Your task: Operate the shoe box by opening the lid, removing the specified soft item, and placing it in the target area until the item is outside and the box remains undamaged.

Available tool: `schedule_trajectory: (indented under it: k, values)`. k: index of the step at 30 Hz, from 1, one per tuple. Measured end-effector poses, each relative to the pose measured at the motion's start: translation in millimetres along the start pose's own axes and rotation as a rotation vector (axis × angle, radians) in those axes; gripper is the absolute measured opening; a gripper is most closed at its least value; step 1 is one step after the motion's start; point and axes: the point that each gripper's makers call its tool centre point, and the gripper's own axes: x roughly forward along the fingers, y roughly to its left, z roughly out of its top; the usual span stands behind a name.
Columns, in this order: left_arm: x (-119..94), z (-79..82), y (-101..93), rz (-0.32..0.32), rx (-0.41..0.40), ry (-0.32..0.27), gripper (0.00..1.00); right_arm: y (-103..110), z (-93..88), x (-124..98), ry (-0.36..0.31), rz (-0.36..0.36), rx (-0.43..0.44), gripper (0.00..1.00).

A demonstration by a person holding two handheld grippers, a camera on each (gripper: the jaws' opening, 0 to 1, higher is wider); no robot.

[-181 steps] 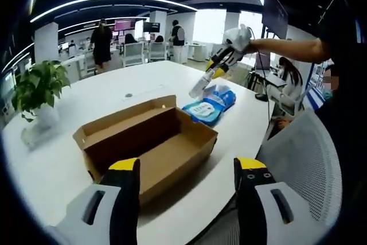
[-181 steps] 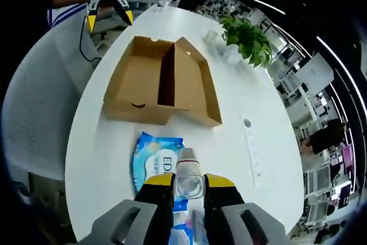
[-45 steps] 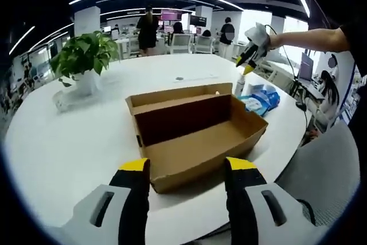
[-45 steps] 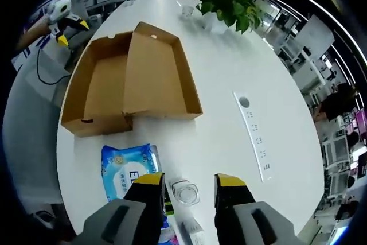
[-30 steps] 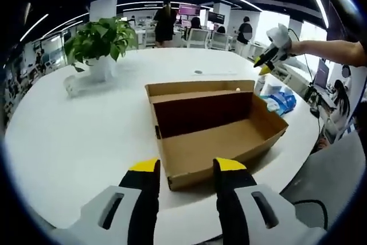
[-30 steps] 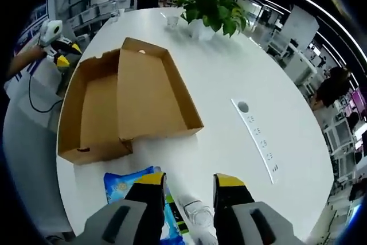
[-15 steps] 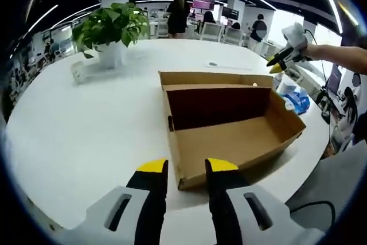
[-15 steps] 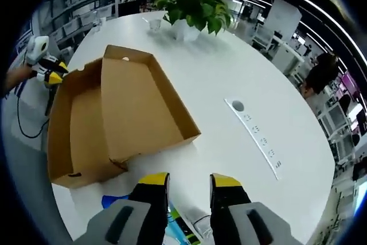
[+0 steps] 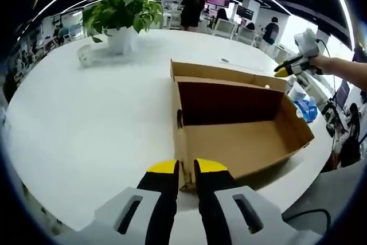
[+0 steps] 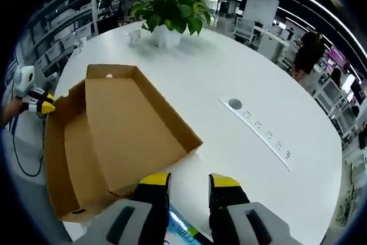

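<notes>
The brown cardboard shoe box (image 9: 241, 136) lies open on the white table, its lid (image 10: 137, 119) folded out beside the base, and nothing shows inside. My left gripper (image 9: 186, 169) has its jaws drawn close on the box's near corner wall; it also appears at that corner (image 10: 47, 104). The soft blue wipes pack (image 9: 307, 109) lies on the table beyond the box's far end, beside a clear bottle (image 9: 296, 91). My right gripper (image 10: 189, 181) hovers open over a sliver of the blue pack (image 10: 182, 226), holding nothing. A hand holds the right gripper (image 9: 282, 73) above the bottle.
A potted plant (image 9: 123, 12) and a small glass (image 9: 85, 55) stand at the table's far side. A socket strip (image 10: 261, 130) is set into the tabletop right of the box. People, desks and chairs fill the room behind. A mesh chair (image 9: 332, 193) stands at the table's edge.
My left jaws have narrowed steadily while moving in to the box's corner. The right gripper let go of the bottle, opened and drew back, so bottle and pack slid out of its view.
</notes>
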Motion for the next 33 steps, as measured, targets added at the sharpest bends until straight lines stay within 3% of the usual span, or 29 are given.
schedule_trajectory:
  k: [11, 16, 22, 24, 27, 30, 33]
  values:
    - [1, -0.3, 5.7, 0.039, -0.015, 0.009, 0.04, 11, 1.3, 18, -0.013, 0.001, 0.142, 0.22]
    - [2, 0.3, 8.3, 0.059, -0.013, 0.002, 0.03, 19, 5.7, 21, -0.043, 0.010, 0.256, 0.19]
    - [0, -0.2, 7.8, 0.070, -0.018, -0.005, 0.02, 21, 0.5, 30, -0.028, -0.031, 0.317, 0.17]
    - [-1, -0.4, 7.9, 0.072, -0.021, -0.007, 0.02, 27, 2.1, 33, -0.033, -0.002, 0.377, 0.16]
    - [0, -0.7, 9.4, 0.075, -0.025, -0.008, 0.02, 24, 0.8, 37, -0.022, -0.010, 0.405, 0.12]
    - [1, -1.1, 12.1, 0.076, -0.035, -0.008, 0.02, 25, -3.4, 38, -0.013, -0.008, 0.535, 0.08]
    - [1, -1.1, 12.4, 0.077, -0.039, -0.009, 0.02, 23, -5.2, 38, -0.018, -0.020, 0.581, 0.05]
